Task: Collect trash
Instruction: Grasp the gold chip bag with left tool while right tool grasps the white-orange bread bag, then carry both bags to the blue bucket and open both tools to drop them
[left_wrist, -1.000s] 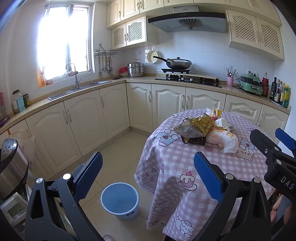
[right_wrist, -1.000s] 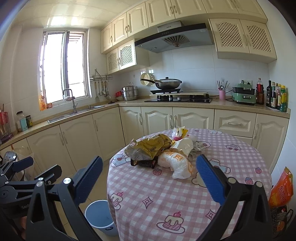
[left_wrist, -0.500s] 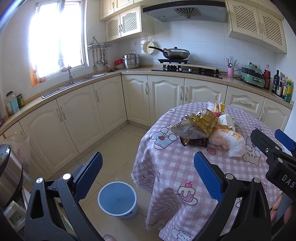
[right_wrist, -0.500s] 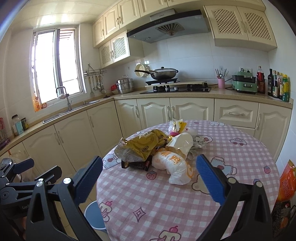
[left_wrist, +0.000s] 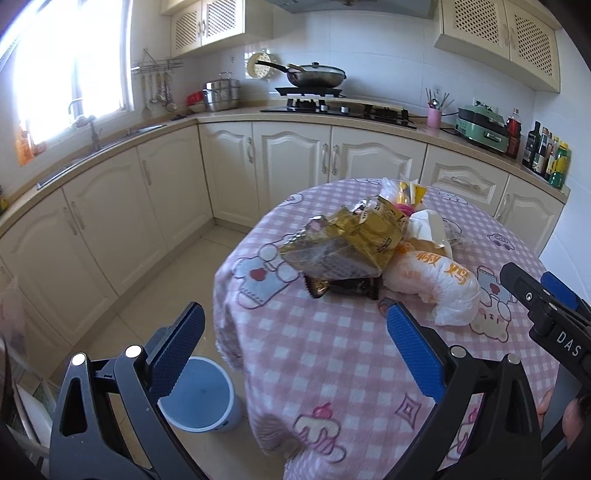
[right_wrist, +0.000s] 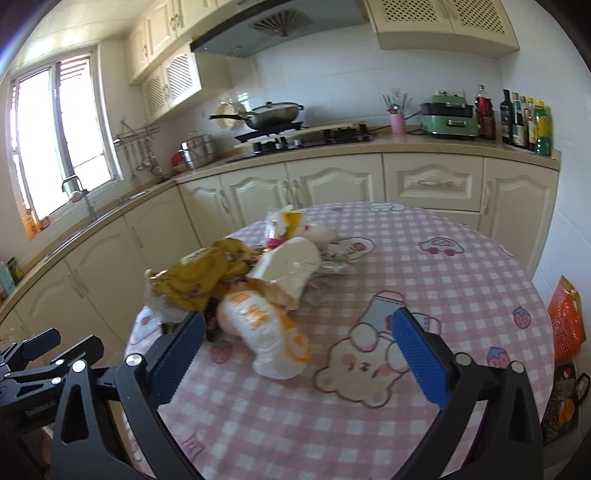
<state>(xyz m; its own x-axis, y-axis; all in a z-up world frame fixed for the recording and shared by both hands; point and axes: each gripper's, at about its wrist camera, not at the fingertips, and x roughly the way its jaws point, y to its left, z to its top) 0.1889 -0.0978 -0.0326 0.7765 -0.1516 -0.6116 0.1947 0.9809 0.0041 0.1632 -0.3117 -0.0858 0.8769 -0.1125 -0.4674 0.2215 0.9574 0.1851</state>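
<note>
Cream kitchen cabinets run around the room, and a round table with a pink checked tablecloth stands before them. Nearest to me, the left gripper hangs at the edge of this table with its blue pads spread wide and nothing between them. The right gripper is also wide apart and empty, above the cloth, just before the trash. On the floor beside the table stands a blue bin. Further on the table lies the trash in one pile: a white plastic bag with orange print, a dark wrapper, a yellow crumpled snack bag and a white paper bag. Behind the table, a pan sits on the stove.
</note>
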